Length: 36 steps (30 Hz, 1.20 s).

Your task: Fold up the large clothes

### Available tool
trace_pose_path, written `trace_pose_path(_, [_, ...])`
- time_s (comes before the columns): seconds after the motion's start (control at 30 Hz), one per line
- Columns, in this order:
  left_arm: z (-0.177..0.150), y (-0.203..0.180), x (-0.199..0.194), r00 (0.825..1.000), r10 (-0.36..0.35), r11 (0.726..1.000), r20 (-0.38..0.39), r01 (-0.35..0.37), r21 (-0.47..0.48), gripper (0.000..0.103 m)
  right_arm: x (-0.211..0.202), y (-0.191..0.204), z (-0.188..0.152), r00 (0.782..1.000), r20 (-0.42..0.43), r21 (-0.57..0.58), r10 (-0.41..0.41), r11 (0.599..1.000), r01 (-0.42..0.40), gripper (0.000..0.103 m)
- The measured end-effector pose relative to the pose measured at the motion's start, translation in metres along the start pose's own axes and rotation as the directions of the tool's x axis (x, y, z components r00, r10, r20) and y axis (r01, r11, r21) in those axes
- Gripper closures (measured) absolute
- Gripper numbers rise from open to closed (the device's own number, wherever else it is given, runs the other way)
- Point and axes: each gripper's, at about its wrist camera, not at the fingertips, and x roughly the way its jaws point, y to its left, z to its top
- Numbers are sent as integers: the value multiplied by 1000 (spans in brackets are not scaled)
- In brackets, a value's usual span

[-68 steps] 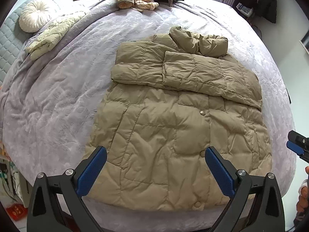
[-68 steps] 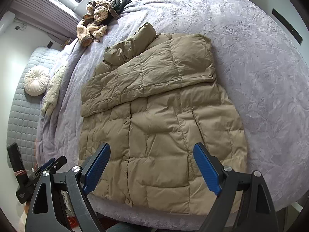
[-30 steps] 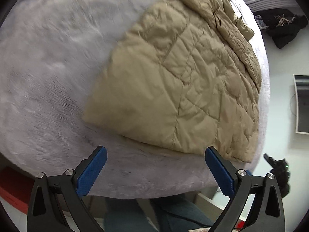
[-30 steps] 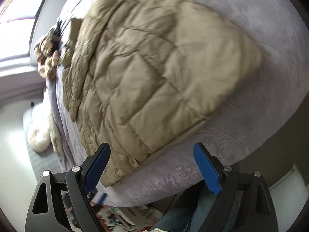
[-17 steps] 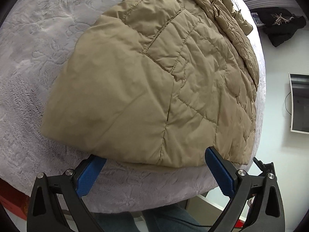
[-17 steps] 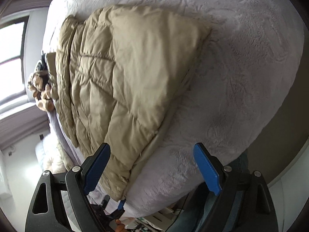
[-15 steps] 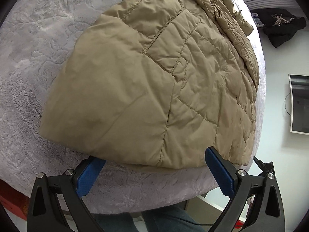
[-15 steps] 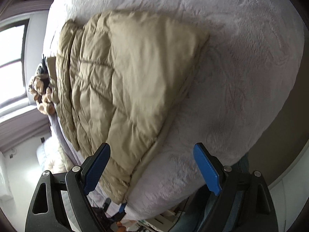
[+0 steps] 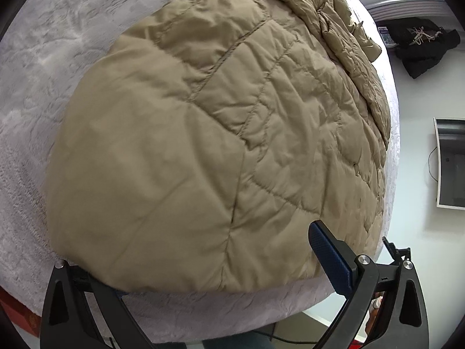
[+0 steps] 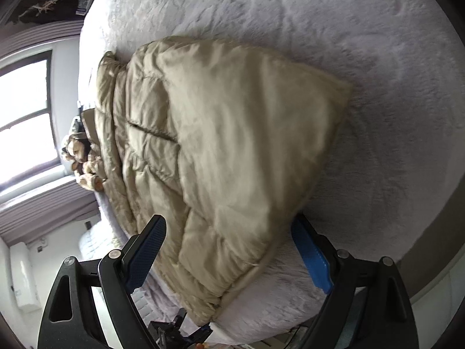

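Since the jaws were last seen short of the hem, the bed under its grey plush cover is now crowded out of both wrist views by the tan quilted down jacket, which is spread flat across it with its bottom hem at the near edge. The hem corners have been reached by the left gripper and the right gripper, whose jaws are spread wide, one finger slid beneath the padding at each corner and nothing clamped. A pinch at both corners is judged to be next, so that the lower half can be carried up over the sleeves.
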Motion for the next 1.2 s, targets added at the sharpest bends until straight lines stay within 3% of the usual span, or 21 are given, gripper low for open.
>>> trace_pose_path(0.03, [0, -2, 0, 1000, 0, 1000, 9, 0, 4, 6, 3, 1, 0, 1000, -7, 2, 22, 1000, -22, 13])
trace_pose_path(0.1, [1, -4, -2, 1000, 5, 1000, 20, -5, 15, 35, 8, 2, -1, 999, -13, 10, 50, 999, -50, 13])
trace_pose_path(0.13, [3, -5, -2, 1000, 6, 1000, 18, -7, 23, 65, 10, 2, -2, 998, -13, 18, 61, 998, -61, 13])
trace_pose_path(0.17, [4, -3, -3, 1000, -23, 999, 17, 23, 25, 87, 12, 1, -3, 997, -11, 29, 73, 997, -73, 14])
trace_pose_path(0.27, [6, 0, -16, 996, -84, 996, 36, 83, 18, 91, 14, -3, -6, 994, -8, 62, 108, 992, -108, 40])
trace_pose_path(0.3, [7, -3, -23, 994, -98, 995, 50, 97, 26, 91, 15, -4, -6, 994, -9, 69, 106, 992, -105, 69])
trace_pose_path(0.33, [8, -6, -31, 991, -113, 993, 66, 111, 37, 91, 15, -3, -6, 996, -7, 65, 93, 994, -92, 91])
trace_pose_path(0.43, [10, -16, -54, 982, -154, 986, 107, 147, 74, 91, 7, 5, -9, 997, 17, 5, 81, 997, -81, 94])
trace_pose_path(0.63, [23, -40, -102, 958, -218, 972, 186, 195, 134, 91, -15, 42, -13, 991, 24, -124, 132, 984, -129, 95])
trace_pose_path(0.83, [45, -73, -136, 937, -233, 964, 260, 187, 190, 91, -32, 104, -4, 985, 7, -256, 170, 953, -163, 95])
trace_pose_path(1.03, [87, -115, -163, 907, -234, 963, 351, 165, 213, 91, -37, 187, 14, 983, -15, -409, 183, 896, -173, 95])
trace_pose_path(1.2, [129, -147, -170, 893, -190, 971, 408, 110, 213, 91, -27, 259, 38, 984, -54, -532, 167, 829, -170, 95])
